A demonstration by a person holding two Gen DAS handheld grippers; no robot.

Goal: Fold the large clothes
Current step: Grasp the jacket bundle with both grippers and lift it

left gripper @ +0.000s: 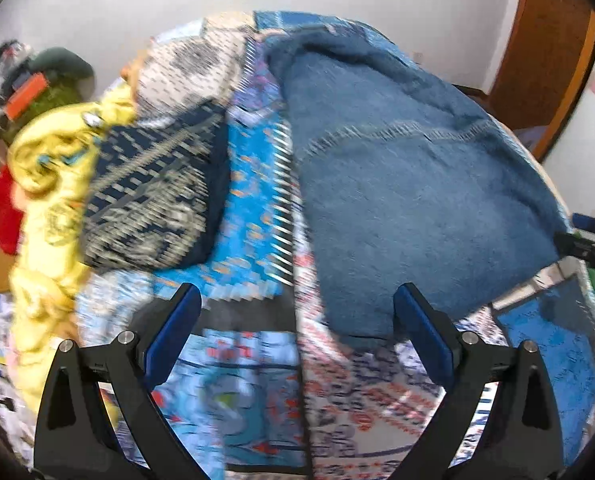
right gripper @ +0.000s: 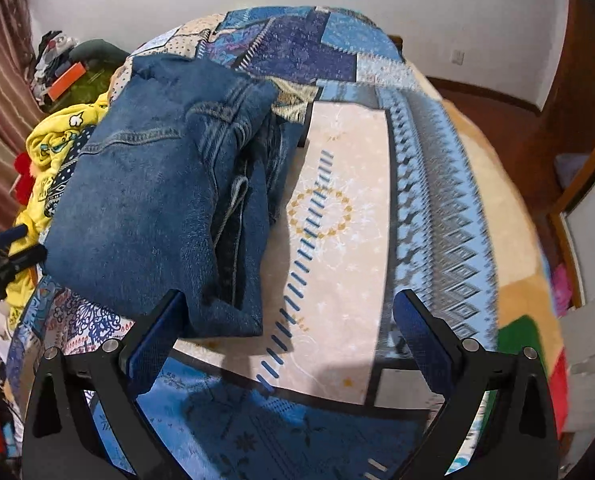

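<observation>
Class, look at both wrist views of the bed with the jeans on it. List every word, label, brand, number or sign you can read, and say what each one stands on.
None can be read.
Bedspread: rows of red marks that may be lettering, too blurred to read.
Yellow garment: printed cartoon figures, no legible words.
Jeans: only stitching shows; no brand label is visible.
Orange item beyond the bed: too small to tell whether it bears text.

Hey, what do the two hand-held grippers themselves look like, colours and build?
Both match: the left hand-held gripper and right hand-held gripper have glossy black angular frames with triangular cut-outs, round silver bolts at the joints, and flat fingers faced with dark blue textured pads. No cables, markings or sleeves show.
</observation>
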